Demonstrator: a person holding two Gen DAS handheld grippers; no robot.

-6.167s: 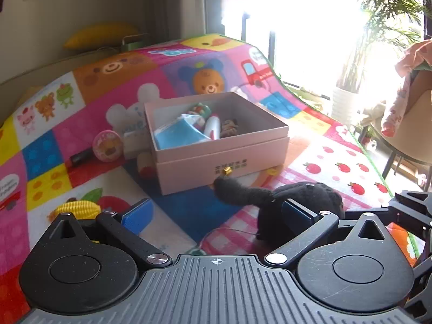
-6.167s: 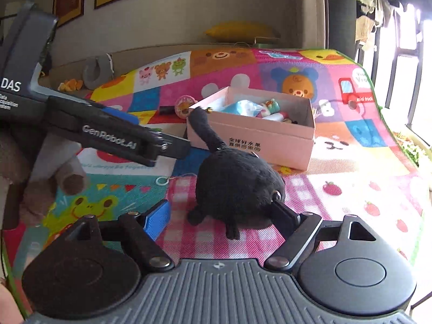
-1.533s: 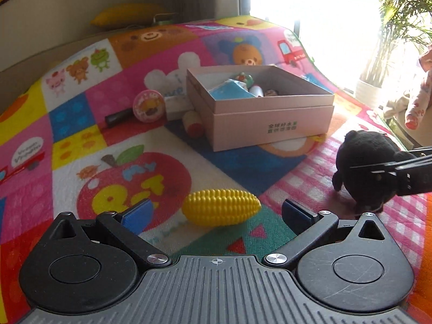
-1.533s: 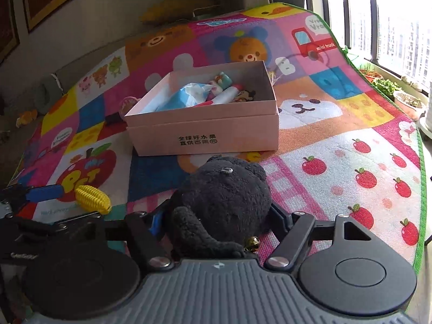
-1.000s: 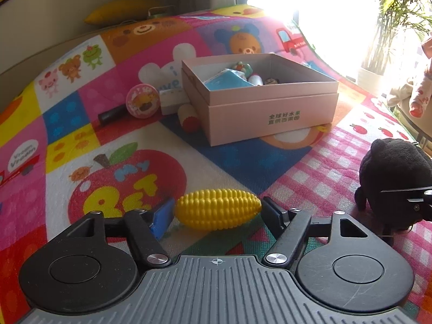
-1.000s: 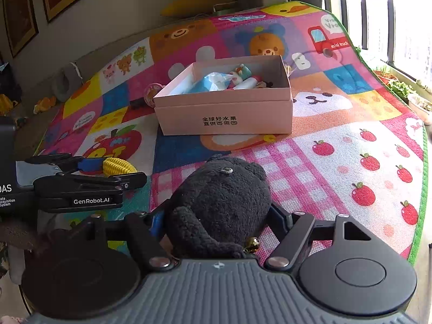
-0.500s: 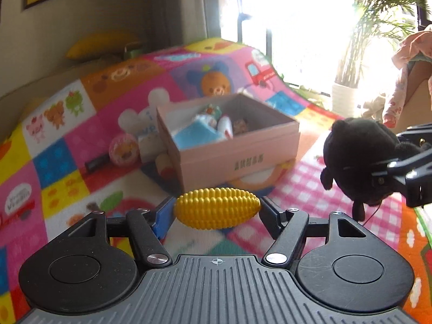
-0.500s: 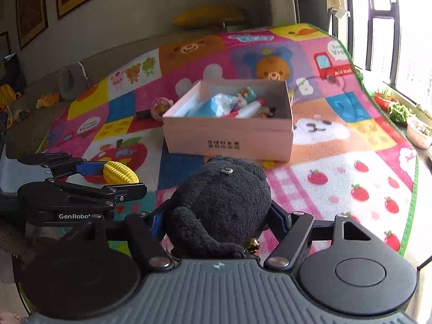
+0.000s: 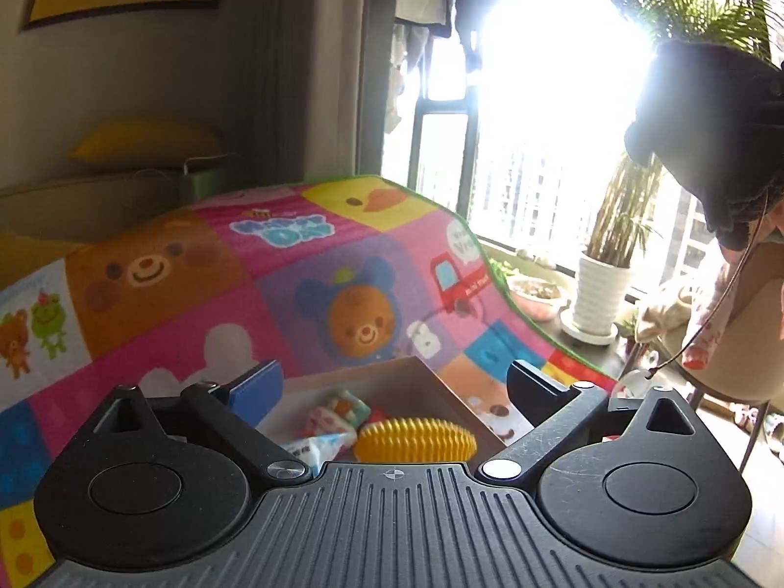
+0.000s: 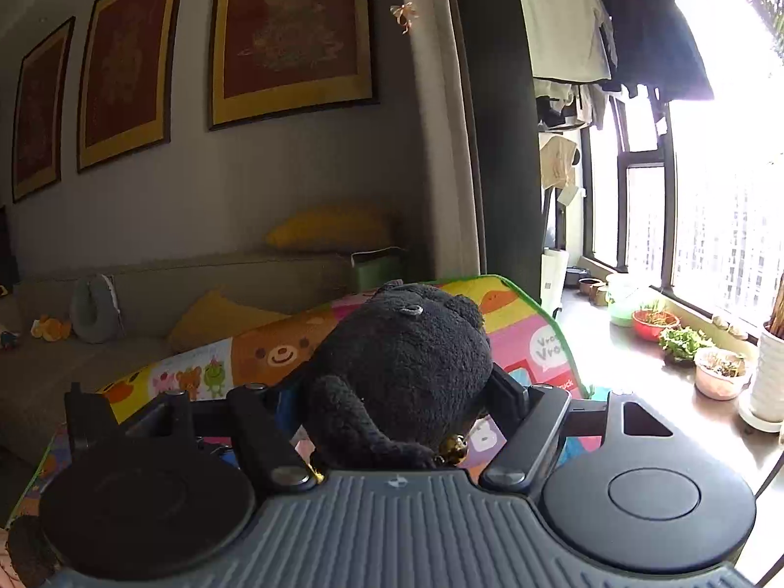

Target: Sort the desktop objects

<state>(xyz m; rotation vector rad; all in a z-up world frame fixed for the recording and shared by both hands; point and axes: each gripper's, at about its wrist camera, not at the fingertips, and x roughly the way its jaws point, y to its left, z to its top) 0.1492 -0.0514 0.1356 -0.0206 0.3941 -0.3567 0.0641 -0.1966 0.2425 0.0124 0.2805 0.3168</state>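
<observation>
**Corn toy in the box, black plush held aloft**

Nearest the left wrist camera, the left gripper (image 9: 394, 387) stood spread wide, its jaws having just been opening, with nothing pressed between its pads. Just beyond and below them, the yellow corn toy (image 9: 415, 440) lay inside the pink box (image 9: 443, 392), beside a small wrapped packet (image 9: 338, 409) and a white-and-blue pouch (image 9: 318, 446). The box sat on the colourful play mat (image 9: 196, 284). High at the right of that view, the black plush toy (image 9: 710, 132) hung against the bright window. In the right wrist view, the right gripper (image 10: 392, 404) was clamped on the same plush (image 10: 406, 367), raised above the mat's far edge. Farther off stood a sofa (image 10: 206, 284) and three framed pictures (image 10: 289, 34).
</observation>
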